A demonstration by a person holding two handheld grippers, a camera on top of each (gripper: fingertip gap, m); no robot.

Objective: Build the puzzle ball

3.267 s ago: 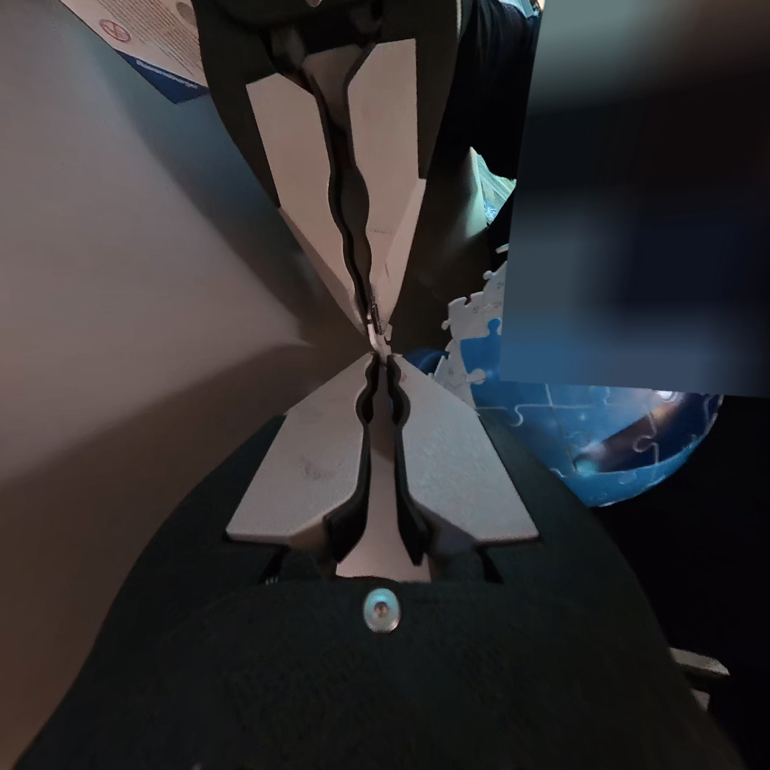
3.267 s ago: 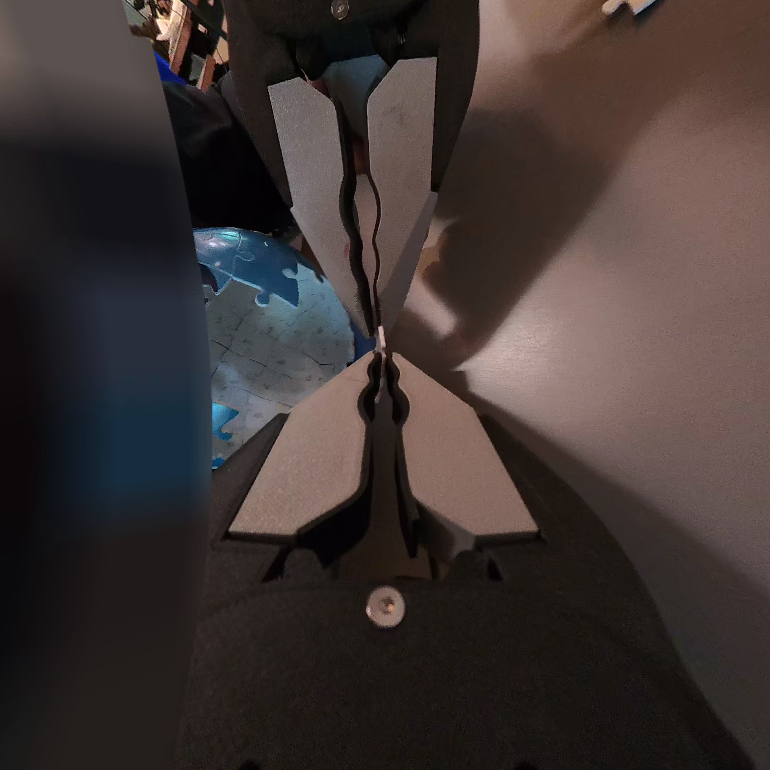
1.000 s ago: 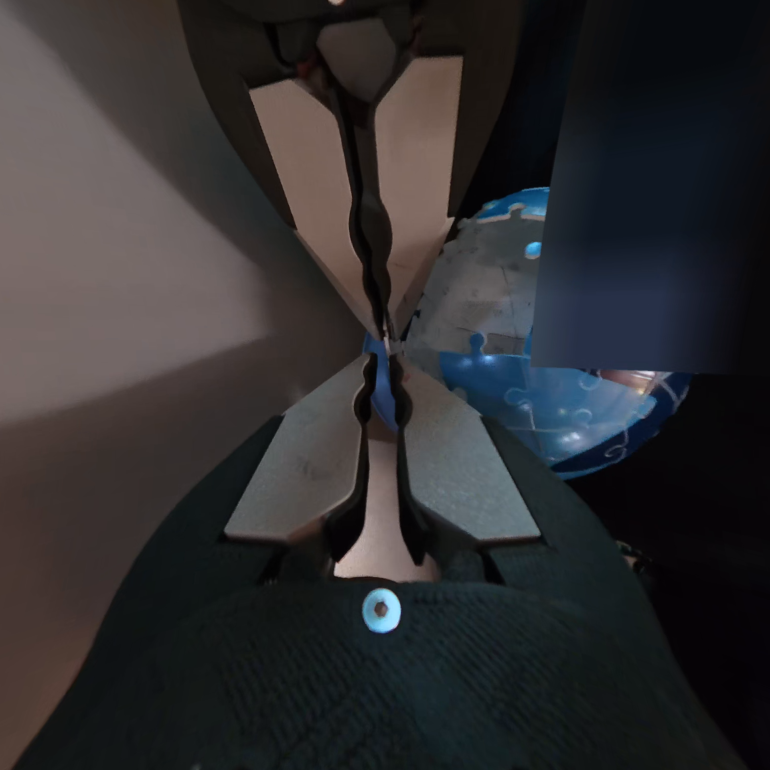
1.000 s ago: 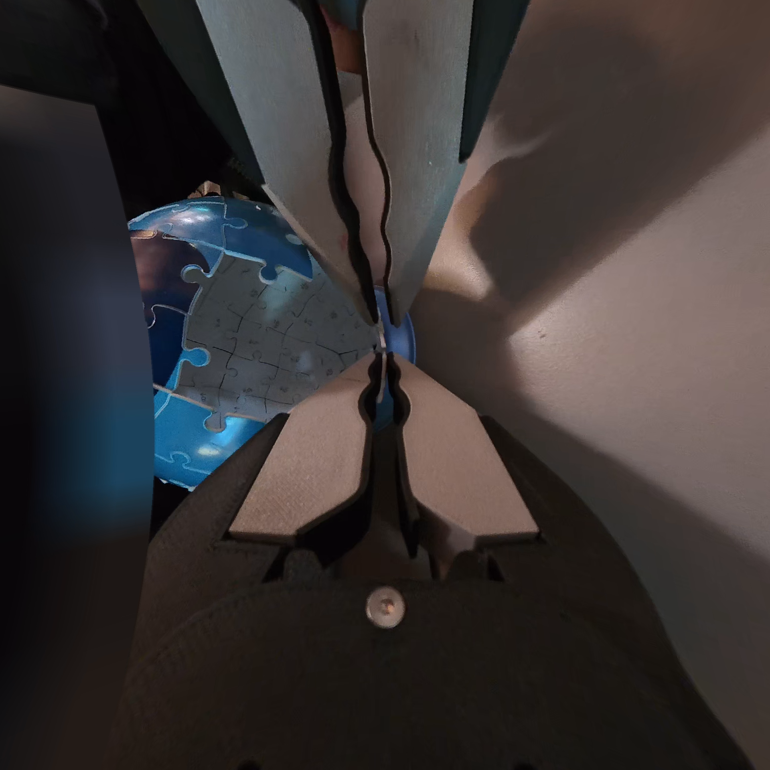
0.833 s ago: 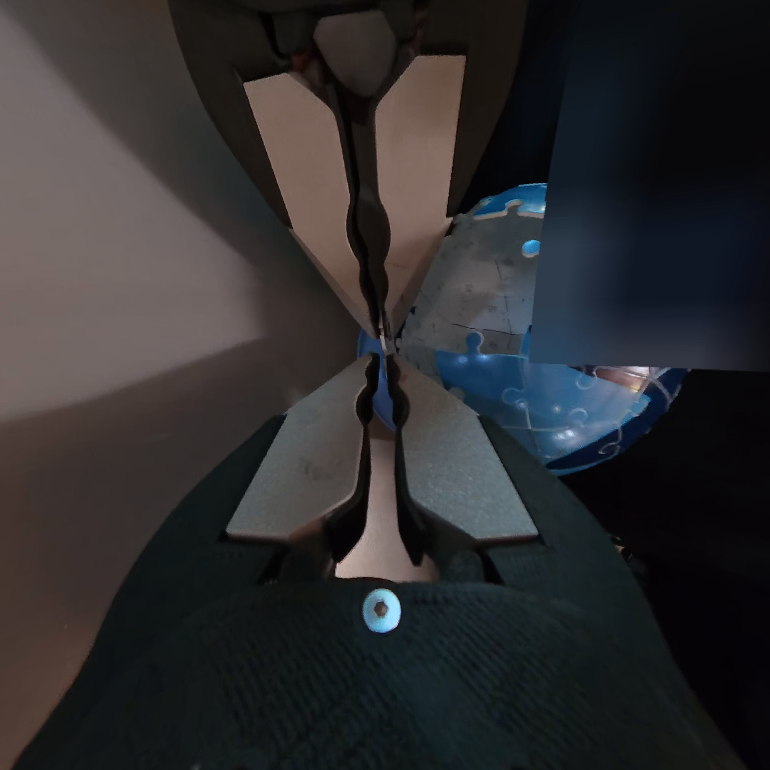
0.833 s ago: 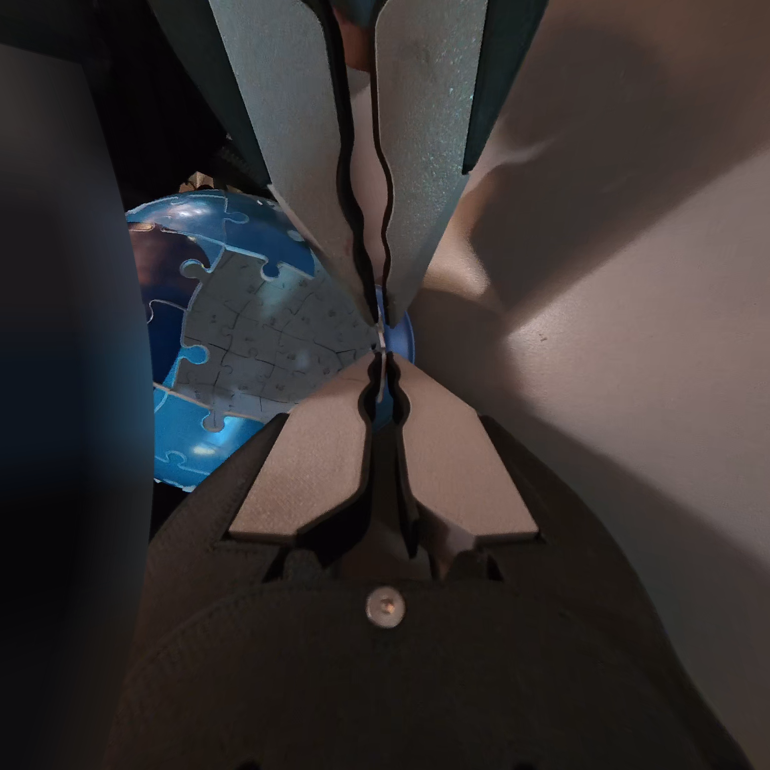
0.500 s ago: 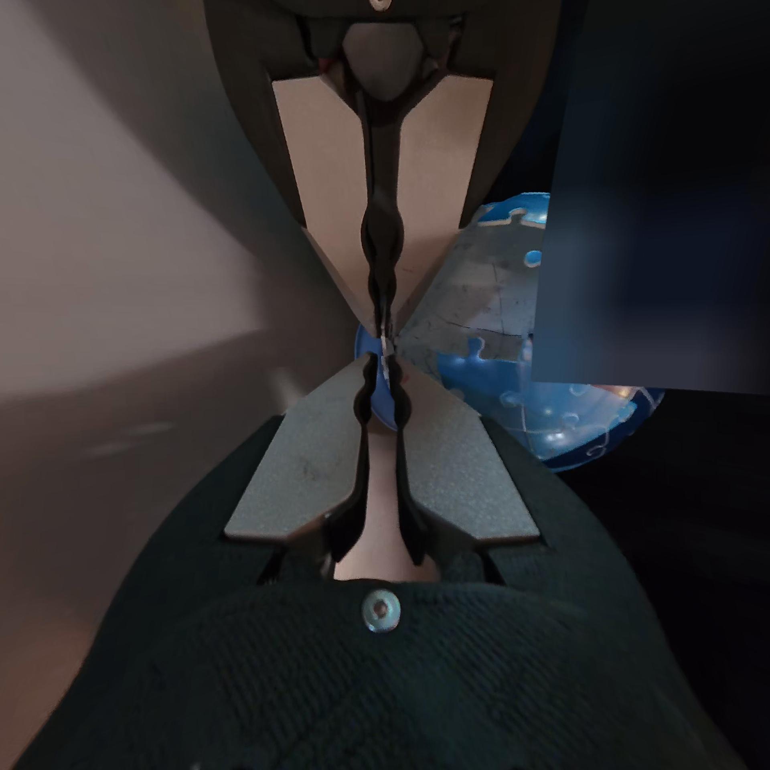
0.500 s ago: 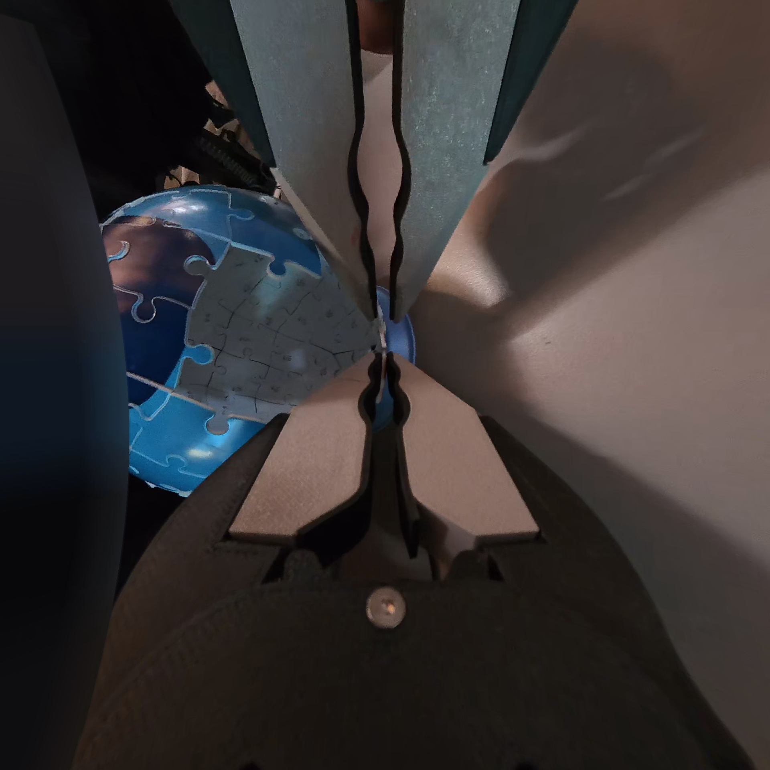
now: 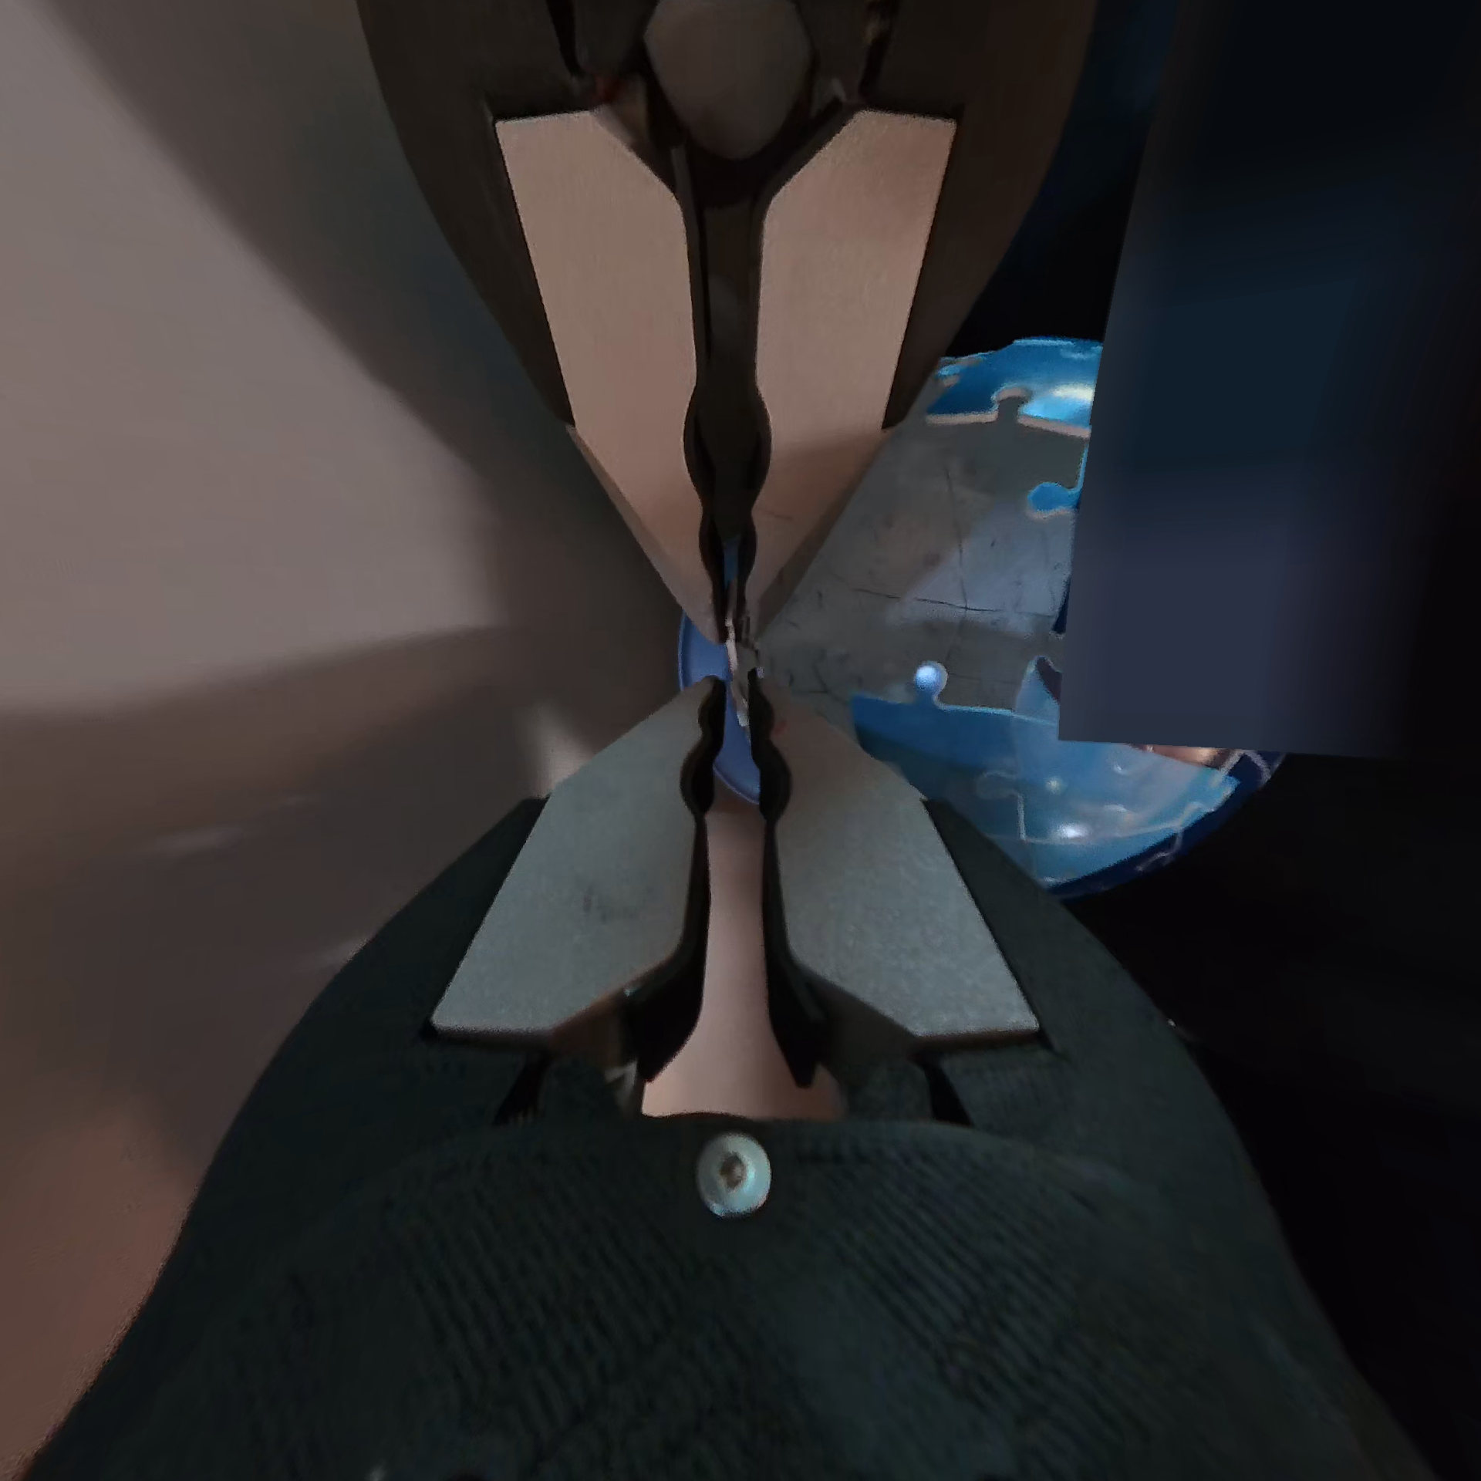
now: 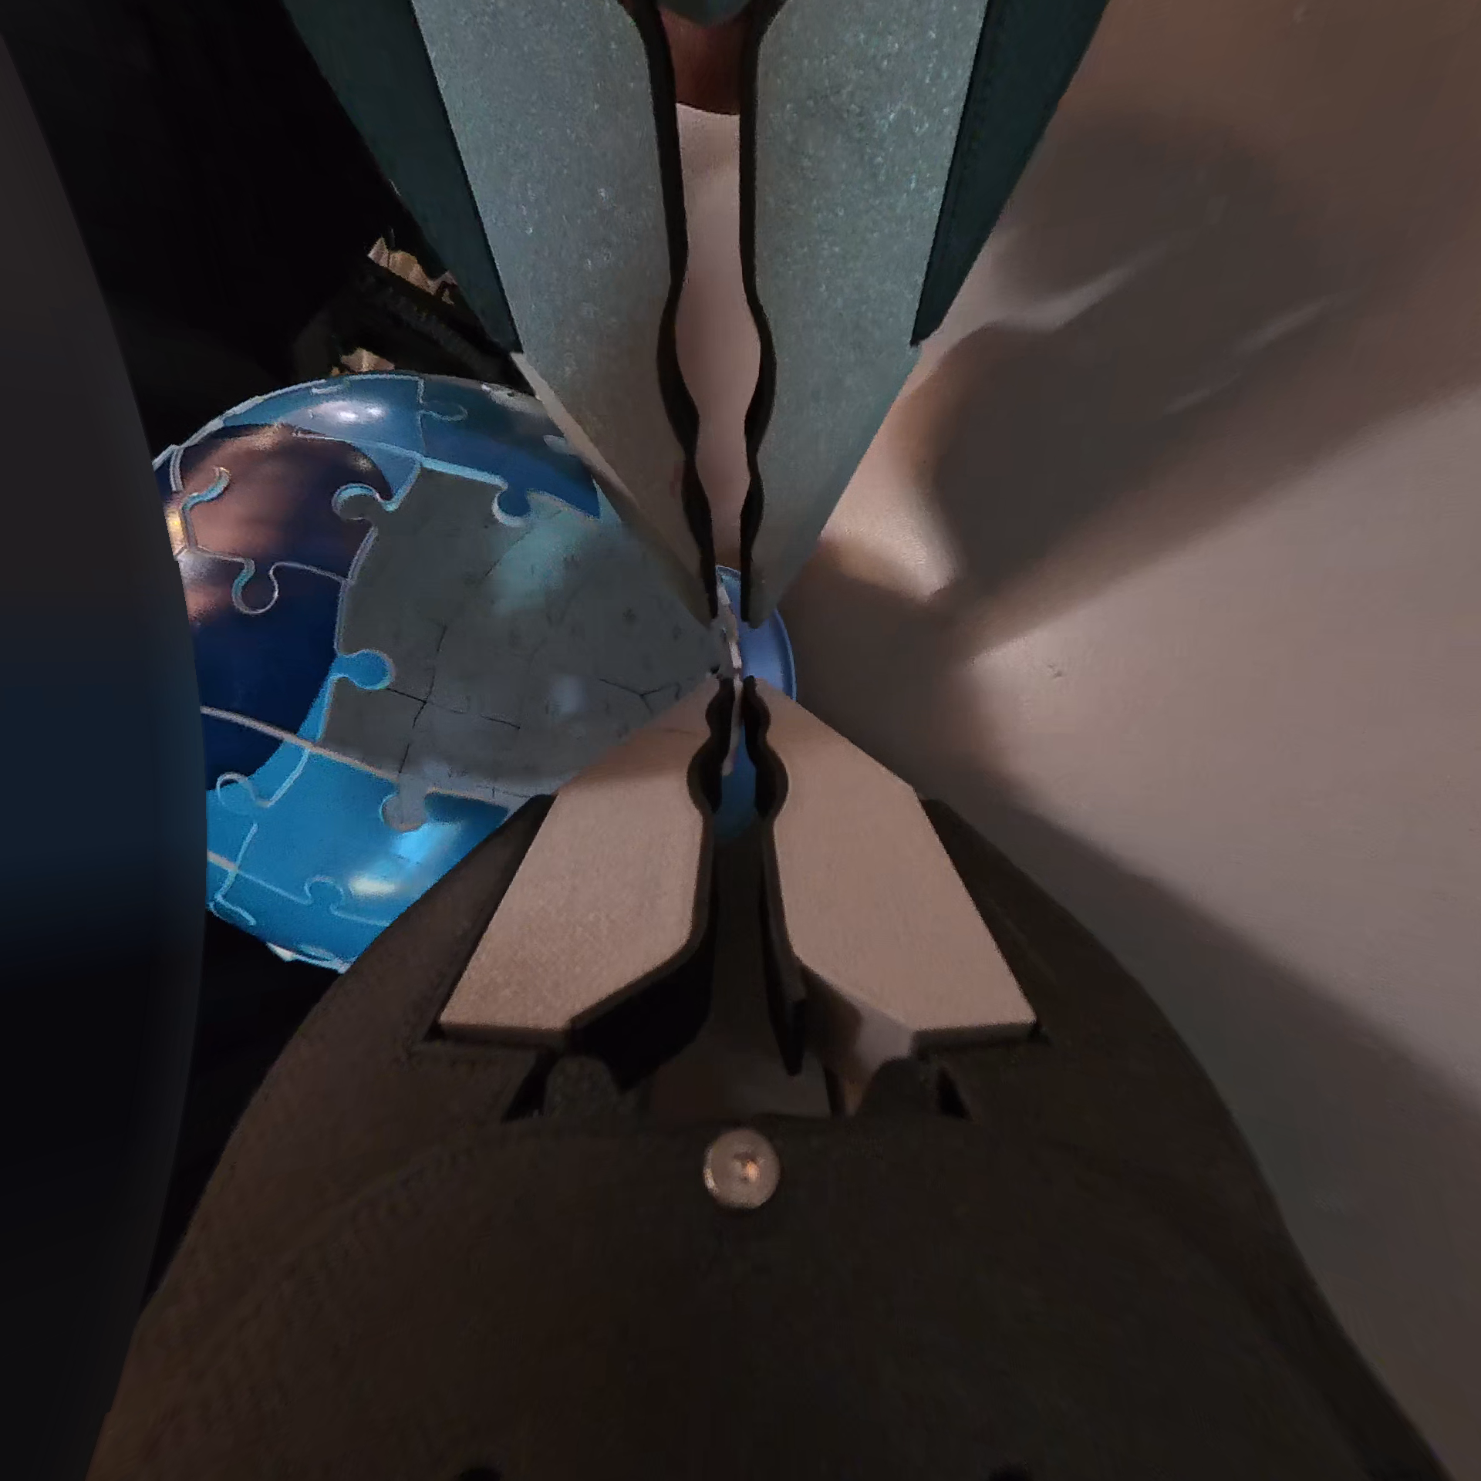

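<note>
The puzzle ball (image 9: 946, 609) is glossy blue with a grey patch of joined pieces. It sits right of the tips in the left wrist view and left of them in the right wrist view (image 10: 449, 641). My left gripper (image 9: 737, 701) and right gripper (image 10: 739, 689) meet tip to tip. Both are shut on one thin pale puzzle piece (image 9: 741, 669), seen edge-on (image 10: 728, 641), close against the ball's grey patch. The right gripper (image 9: 731, 625) comes down from the top of the left wrist view. The left gripper (image 10: 725, 613) does the same in the right wrist view.
A small blue round disc (image 10: 771, 657) lies right behind the tips, beside the ball (image 9: 699, 721). The beige table (image 9: 240, 561) stretches away on the far side of the grippers (image 10: 1202, 721). Dark cloth fills the area behind the ball. Left and right tips are no more than a few centimetres apart.
Both grippers, still pinching the piece tip to tip, have moved up to the ball. The grey patch and blue disc now sit right at the tips. The ball has turned slightly.
</note>
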